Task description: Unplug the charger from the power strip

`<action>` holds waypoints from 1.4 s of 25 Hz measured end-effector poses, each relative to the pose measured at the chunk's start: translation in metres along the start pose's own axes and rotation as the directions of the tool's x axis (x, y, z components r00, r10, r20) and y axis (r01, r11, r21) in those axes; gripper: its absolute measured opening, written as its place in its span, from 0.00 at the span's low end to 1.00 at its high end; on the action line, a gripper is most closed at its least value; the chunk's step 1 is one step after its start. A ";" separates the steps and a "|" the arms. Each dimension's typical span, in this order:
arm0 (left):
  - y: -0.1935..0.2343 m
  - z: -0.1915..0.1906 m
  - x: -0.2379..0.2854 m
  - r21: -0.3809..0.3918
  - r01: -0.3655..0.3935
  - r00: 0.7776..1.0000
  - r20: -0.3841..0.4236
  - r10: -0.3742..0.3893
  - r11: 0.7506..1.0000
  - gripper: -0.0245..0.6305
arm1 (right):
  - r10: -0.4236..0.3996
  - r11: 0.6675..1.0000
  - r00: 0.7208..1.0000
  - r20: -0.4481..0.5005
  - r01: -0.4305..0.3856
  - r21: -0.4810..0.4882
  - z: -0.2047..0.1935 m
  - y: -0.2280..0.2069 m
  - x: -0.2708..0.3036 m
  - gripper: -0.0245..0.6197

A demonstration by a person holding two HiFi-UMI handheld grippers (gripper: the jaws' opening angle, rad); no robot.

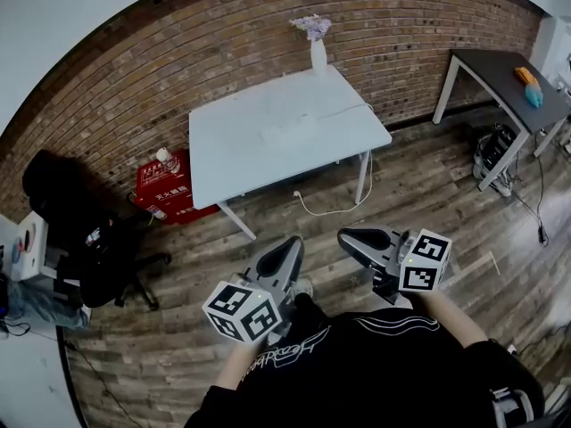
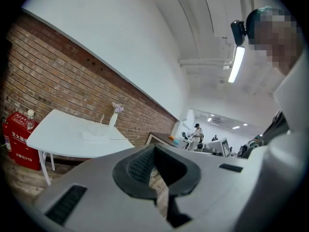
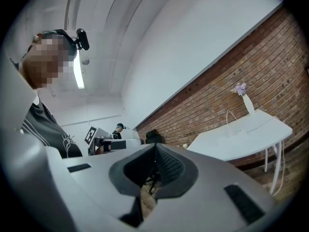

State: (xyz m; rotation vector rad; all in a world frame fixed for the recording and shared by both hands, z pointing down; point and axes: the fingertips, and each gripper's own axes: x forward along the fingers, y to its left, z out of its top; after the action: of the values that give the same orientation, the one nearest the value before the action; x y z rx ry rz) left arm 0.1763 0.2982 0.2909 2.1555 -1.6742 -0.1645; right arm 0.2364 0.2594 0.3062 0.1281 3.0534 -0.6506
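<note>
A white power strip (image 1: 284, 133) lies near the middle of a white table (image 1: 223, 163) standing against a brick wall (image 1: 178, 52). The strip shows only as a pale shape on the pale top, and the charger cannot be told apart from it. A thin white cable (image 1: 346, 111) runs from the strip toward the table's right edge, and another cord (image 1: 326, 210) loops over the wooden floor (image 1: 428, 185) beneath it. A white vase (image 1: 318, 53) of lilac flowers stands at the table's far edge. A red box (image 1: 165, 193) with a bottle (image 1: 167, 160) on top sits by the table's left legs. A dark desk (image 1: 500, 69) stands to the right.

The person, in a black top, holds both tools close to the body, well apart from the table. The left gripper (image 1: 290, 248) is clenched with nothing between its jaws. The right gripper (image 1: 354, 237) is likewise clamped together and empty. Both point toward the table.
</note>
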 end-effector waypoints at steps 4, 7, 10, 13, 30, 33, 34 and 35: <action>0.052 0.013 0.024 -0.031 0.001 1.000 -0.029 -0.002 1.000 0.04 | -0.016 0.999 1.000 0.007 0.016 0.052 0.010 -0.040 0.039 0.04; 0.092 0.032 0.041 -0.049 0.006 0.999 -0.051 -0.008 0.999 0.04 | -0.027 0.995 1.000 0.014 0.026 0.092 0.021 -0.068 0.071 0.04; 0.133 0.054 0.058 -0.053 0.004 0.998 -0.060 -0.008 0.999 0.04 | -0.051 0.993 0.999 0.005 0.051 0.102 0.031 -0.098 0.104 0.04; 0.176 0.070 0.074 -0.066 0.002 0.997 -0.074 -0.007 0.998 0.04 | -0.068 0.991 0.998 0.000 0.068 0.117 0.040 -0.127 0.137 0.04; 0.336 0.111 0.156 -0.101 0.059 0.985 -0.155 -0.074 0.993 0.04 | -0.216 0.967 0.976 -0.019 0.216 0.133 0.059 -0.257 0.243 0.04; 0.340 0.105 0.170 -0.102 0.065 0.982 -0.172 -0.082 0.993 0.04 | -0.233 0.961 0.972 -0.016 0.233 0.148 0.056 -0.269 0.238 0.04; 0.341 0.102 0.174 -0.102 0.067 0.980 -0.178 -0.084 0.993 0.04 | -0.238 0.959 0.971 -0.016 0.238 0.155 0.054 -0.273 0.236 0.04; 0.342 0.100 0.178 -0.103 0.067 0.979 -0.184 -0.085 0.992 0.04 | -0.243 0.957 0.970 -0.016 0.242 0.162 0.053 -0.276 0.234 0.04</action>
State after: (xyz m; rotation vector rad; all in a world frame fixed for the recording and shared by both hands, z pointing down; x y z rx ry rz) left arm -0.1169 0.0369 0.3581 2.0937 -1.4500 -0.0590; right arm -0.0203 0.0046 0.3623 -0.2508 3.0348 -0.9118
